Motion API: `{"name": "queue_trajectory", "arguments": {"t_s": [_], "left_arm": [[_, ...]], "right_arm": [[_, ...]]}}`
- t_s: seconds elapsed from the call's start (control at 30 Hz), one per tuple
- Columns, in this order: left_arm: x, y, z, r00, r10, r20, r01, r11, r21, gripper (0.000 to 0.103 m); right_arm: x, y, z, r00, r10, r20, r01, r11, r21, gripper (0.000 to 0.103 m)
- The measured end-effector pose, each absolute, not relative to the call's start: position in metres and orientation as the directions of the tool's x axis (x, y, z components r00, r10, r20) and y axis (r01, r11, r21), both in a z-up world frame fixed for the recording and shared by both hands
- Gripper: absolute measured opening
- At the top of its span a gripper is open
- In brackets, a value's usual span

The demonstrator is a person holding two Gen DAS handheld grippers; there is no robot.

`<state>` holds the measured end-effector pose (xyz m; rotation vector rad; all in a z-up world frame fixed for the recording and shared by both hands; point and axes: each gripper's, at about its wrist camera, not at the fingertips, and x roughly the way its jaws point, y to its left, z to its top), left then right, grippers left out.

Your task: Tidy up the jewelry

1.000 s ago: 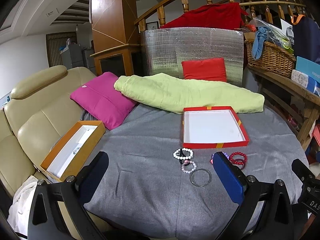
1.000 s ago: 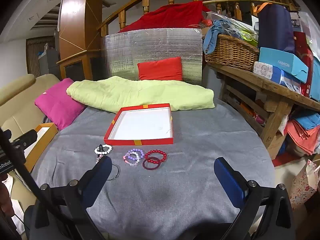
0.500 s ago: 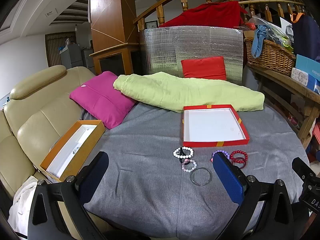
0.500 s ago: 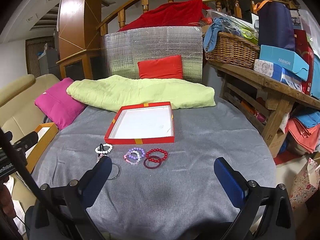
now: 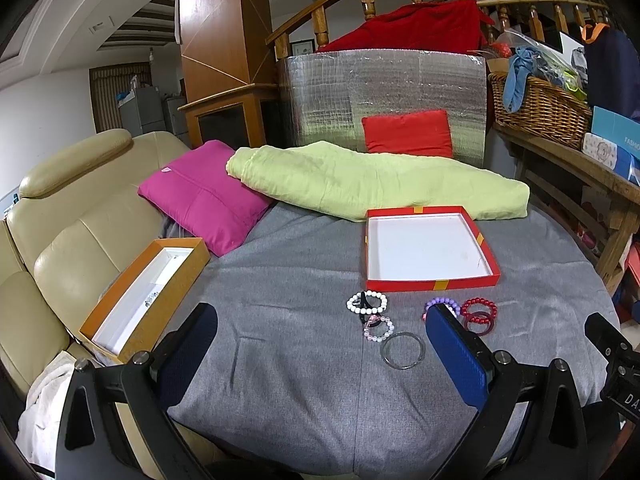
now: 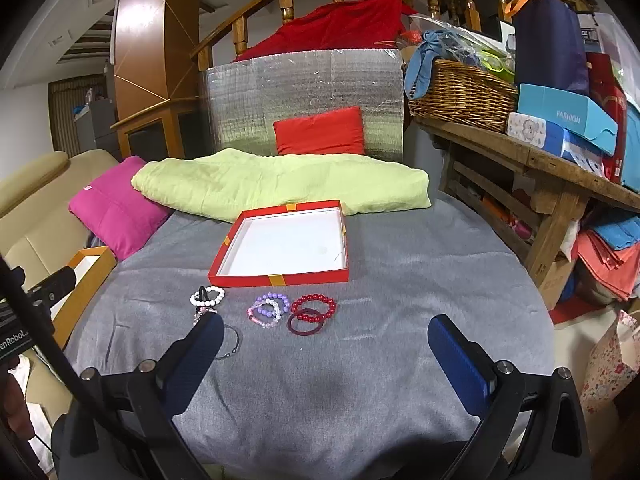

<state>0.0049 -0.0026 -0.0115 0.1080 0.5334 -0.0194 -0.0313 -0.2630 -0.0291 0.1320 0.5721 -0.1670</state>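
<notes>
Left gripper (image 5: 320, 344) & right gripper (image 6: 320, 352) both spread wide, holding nothing, above the grey cloth-covered table (image 6: 400, 280); white bead bracelet (image 6: 207, 296), purple bead bracelet (image 6: 269, 309), red bead bracelet (image 6: 313, 306) lie in a row just in front of the shallow red box w/ white inside (image 6: 285, 248); clear thin bangle (image 5: 402, 350) nearest left gripper.

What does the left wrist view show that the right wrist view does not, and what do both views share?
Only the left wrist view shows the whole orange box and the full silver bangle. Only the right wrist view shows the dark red bangle unobstructed and the floral bag. Both show the red tray, white bead bracelet and grey cloth.
</notes>
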Motion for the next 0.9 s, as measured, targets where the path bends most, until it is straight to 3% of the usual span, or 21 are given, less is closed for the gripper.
{"name": "queue_trajectory", "arguments": {"t_s": [0.9], "left_arm": [[0.019,0.002,-0.026,0.844,0.019,-0.536,0.043,0.994,0.103,0.103]], "right_arm": [[-0.019,-0.264,-0.043,0.807,-0.117,-0.579,0.201,0.976,0.083,0.103]]}}
